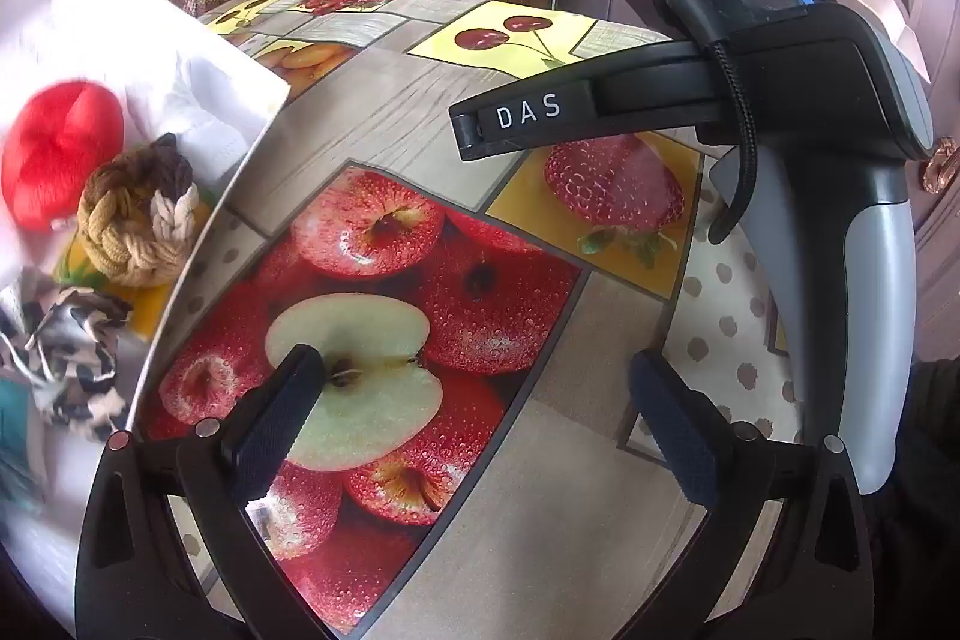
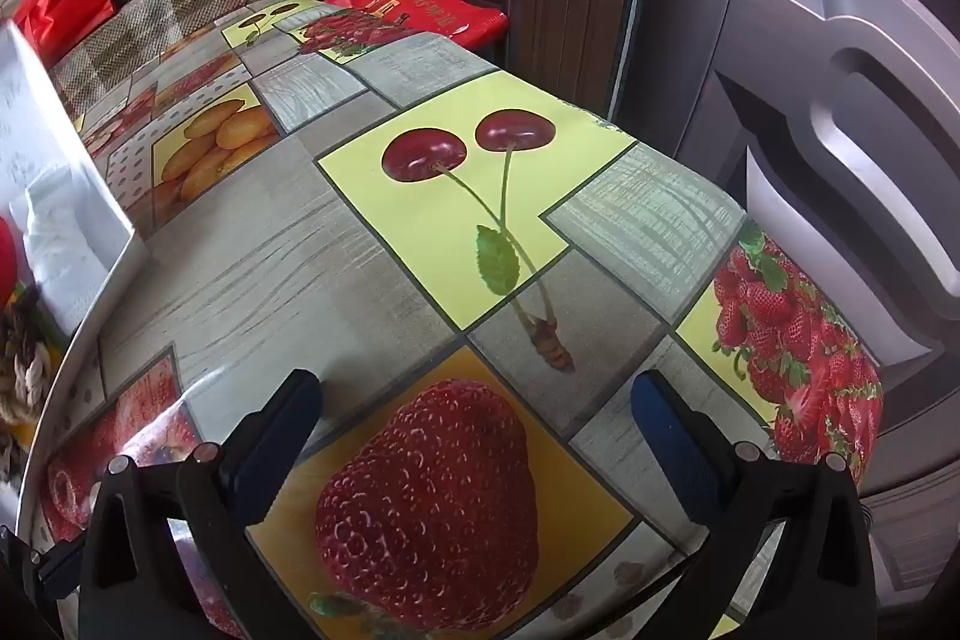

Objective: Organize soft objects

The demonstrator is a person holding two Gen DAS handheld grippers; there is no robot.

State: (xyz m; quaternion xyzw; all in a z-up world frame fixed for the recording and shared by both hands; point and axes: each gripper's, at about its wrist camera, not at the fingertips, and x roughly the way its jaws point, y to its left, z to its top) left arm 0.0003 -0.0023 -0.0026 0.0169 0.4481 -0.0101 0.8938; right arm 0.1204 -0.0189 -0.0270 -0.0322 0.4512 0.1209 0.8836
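Both tools stood wide and empty over the fruit-print counter [image 1: 384, 112]: left tool [image 1: 474, 418], right tool [image 2: 474, 418]. Rope knot [image 1: 141, 214] and red cushion [image 1: 57, 148] lay at nine o'clock.

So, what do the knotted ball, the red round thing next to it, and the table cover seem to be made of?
Knotted ball: thick twisted rope, probably cotton, matte; separate strands in tan, brown and cream show.
Red round thing: probably fabric or wound thread with a light sheen; fine parallel lines run across it, though it is blurred.
Table cover: probably vinyl or oilcloth, glossy; printed fruit and glare.
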